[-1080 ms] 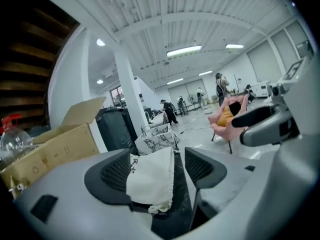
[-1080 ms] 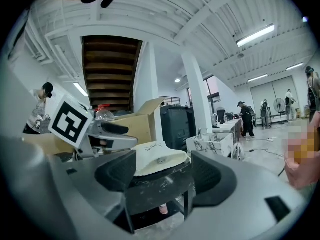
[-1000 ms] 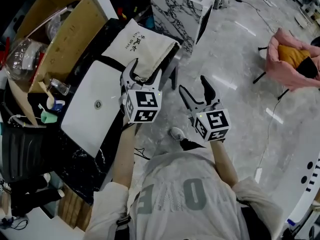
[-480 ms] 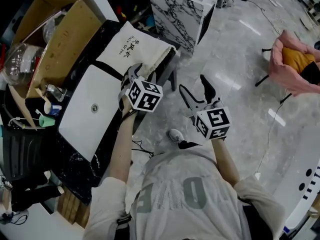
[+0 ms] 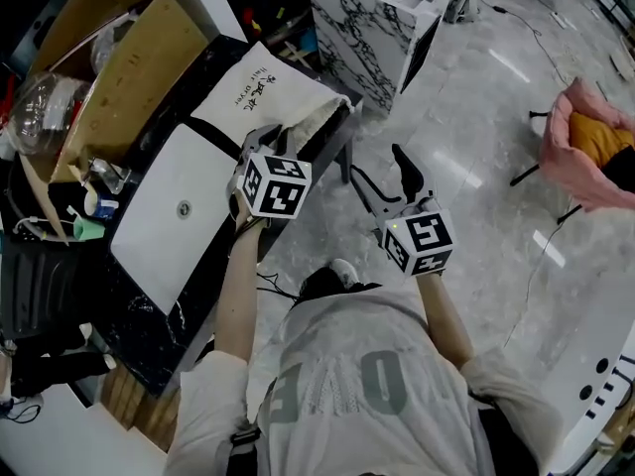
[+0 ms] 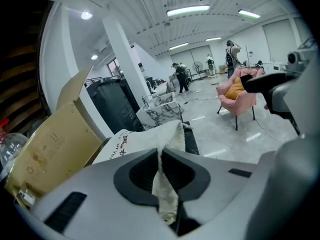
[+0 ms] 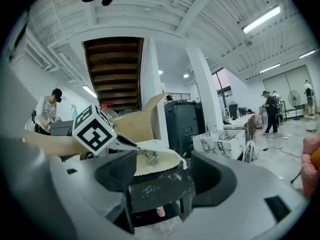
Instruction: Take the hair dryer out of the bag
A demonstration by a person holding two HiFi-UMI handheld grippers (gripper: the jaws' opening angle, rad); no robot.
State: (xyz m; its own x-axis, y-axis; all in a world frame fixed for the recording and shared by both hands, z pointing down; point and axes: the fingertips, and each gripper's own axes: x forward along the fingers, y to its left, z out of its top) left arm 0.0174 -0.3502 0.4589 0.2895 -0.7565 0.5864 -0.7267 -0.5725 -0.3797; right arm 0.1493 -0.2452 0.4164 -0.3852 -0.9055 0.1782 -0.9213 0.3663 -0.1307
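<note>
A cream cloth bag [image 5: 260, 95] with black print lies on the dark marble table [image 5: 149, 310]. Its open end faces the table's near corner. My left gripper [image 5: 266, 142] is at that open end; its jaws are closing, and a fold of the bag's rim [image 6: 166, 191] is pinched between them. In the left gripper view the cloth runs from my left gripper [image 6: 162, 176] up to the bag's body [image 6: 145, 141]. My right gripper [image 5: 379, 167] hovers off the table's edge over the floor, open and holding nothing. From my right gripper [image 7: 162, 174] the bag [image 7: 155, 161] shows ahead. The hair dryer is not visible.
A white flat panel [image 5: 174, 216] lies on the table beside the bag. A cardboard box [image 5: 109, 58] with bottles and clutter stands behind it. A marble cube [image 5: 372, 18] stands on the floor past the table, and a pink chair [image 5: 595, 142] at the right.
My left gripper has moved down onto the bag's open end and its jaws have gone from wide open to pinching the rim. The right gripper has drifted slightly toward the table.
</note>
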